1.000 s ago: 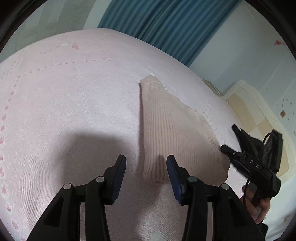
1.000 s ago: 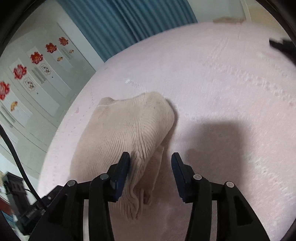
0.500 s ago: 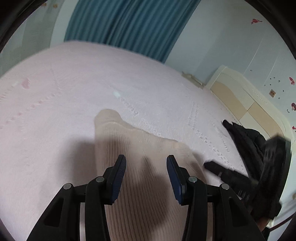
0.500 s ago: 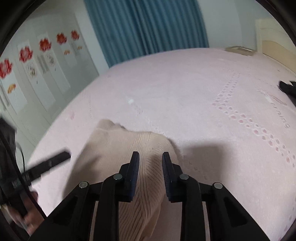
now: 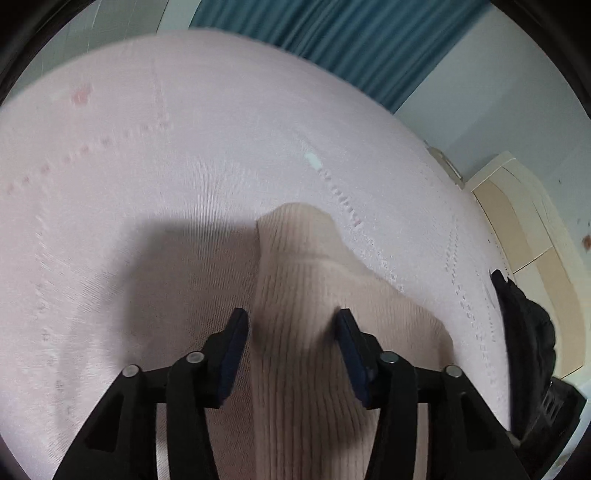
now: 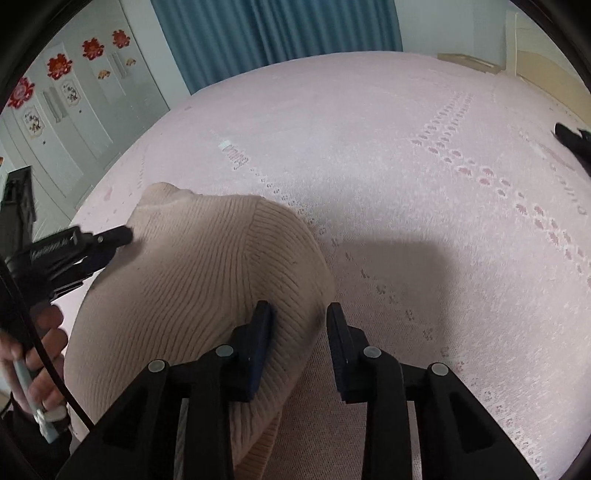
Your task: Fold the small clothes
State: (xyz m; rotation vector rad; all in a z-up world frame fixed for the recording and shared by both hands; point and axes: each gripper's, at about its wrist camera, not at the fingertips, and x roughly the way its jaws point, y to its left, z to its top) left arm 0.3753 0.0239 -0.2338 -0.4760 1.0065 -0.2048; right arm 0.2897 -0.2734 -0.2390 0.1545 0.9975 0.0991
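Beige ribbed knit garment (image 5: 295, 332) lay folded on the pink bedspread (image 5: 184, 147). Left gripper (image 5: 291, 332) jaws were opening, straddling its left edge, pads apart from it. Right gripper (image 6: 299, 325) jaws were opening, garment's right fold between them. Black clothing (image 5: 524, 317) lay at 3 o'clock.

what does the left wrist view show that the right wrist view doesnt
Only the left wrist view shows the left tool from behind, its fingers opening astride the narrow end of the beige knit garment, and a cream cabinet at the right.

Only the right wrist view shows the right tool opening at the garment's right edge, a hand gripping the left tool's handle, and wardrobe doors with red flower stickers.

Both share the garment, the pink bedspread, the teal curtain and a dark item at the bed's right.
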